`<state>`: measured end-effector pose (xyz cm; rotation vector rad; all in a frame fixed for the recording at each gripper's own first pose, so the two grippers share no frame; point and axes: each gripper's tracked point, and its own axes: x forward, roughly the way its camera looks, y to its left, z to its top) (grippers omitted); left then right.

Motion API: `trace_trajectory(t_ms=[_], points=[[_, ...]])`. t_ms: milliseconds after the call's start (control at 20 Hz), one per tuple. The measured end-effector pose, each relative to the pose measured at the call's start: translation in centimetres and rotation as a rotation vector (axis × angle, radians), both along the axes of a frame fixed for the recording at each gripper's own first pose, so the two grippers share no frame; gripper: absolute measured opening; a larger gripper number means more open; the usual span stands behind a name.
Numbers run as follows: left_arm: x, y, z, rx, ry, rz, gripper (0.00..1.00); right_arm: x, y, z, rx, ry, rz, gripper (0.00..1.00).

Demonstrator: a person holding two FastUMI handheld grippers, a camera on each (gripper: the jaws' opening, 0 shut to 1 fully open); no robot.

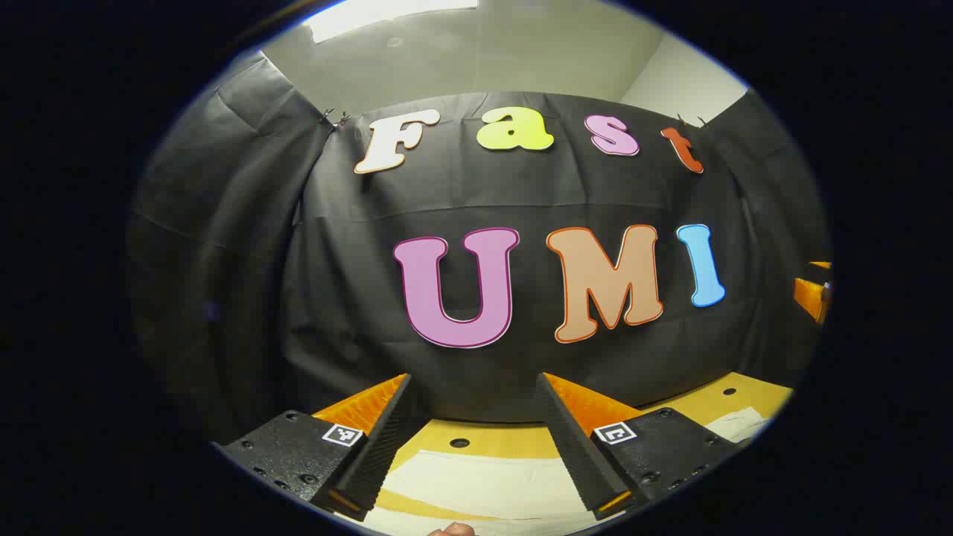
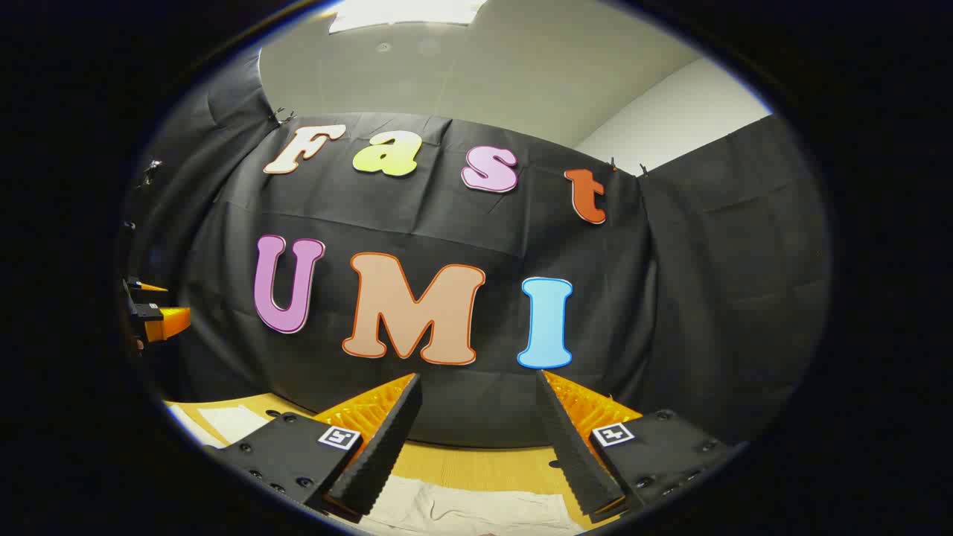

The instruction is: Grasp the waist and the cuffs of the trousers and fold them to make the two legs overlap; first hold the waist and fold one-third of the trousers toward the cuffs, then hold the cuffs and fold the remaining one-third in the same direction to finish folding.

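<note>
Left tool [image 1: 473, 439] hangs released above the pale trousers [image 1: 484, 484] lying on the worktop [image 1: 692, 406]. Right tool [image 2: 476, 447] is likewise spread wide, gripping nothing, over the cloth. Judging by this, no fold looks begun; every grasp remains.

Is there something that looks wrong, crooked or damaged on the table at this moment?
Nothing stands out. Pale trousers lie flat on the yellow table, with light creases showing in the right gripper view. The left gripper and right gripper hang above the cloth, jaws open and holding nothing. No spill or damage shows.
</note>
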<state>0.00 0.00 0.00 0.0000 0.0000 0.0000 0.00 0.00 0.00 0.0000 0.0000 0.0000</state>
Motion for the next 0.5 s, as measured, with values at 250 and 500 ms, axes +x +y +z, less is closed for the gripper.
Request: trace_trajectory(t_ms=[250, 500], points=[[0.3, -0.8, -0.2, -0.001, 0.002, -0.006, 0.96, 0.5, -1.8, -0.7, -0.014, 0.007, -0.029, 0.97], [0.4, -0.9, -0.9, -0.016, 0.01, 0.007, 0.96, 0.7, -3.0, -1.6, -0.046, 0.019, -0.041, 0.97]])
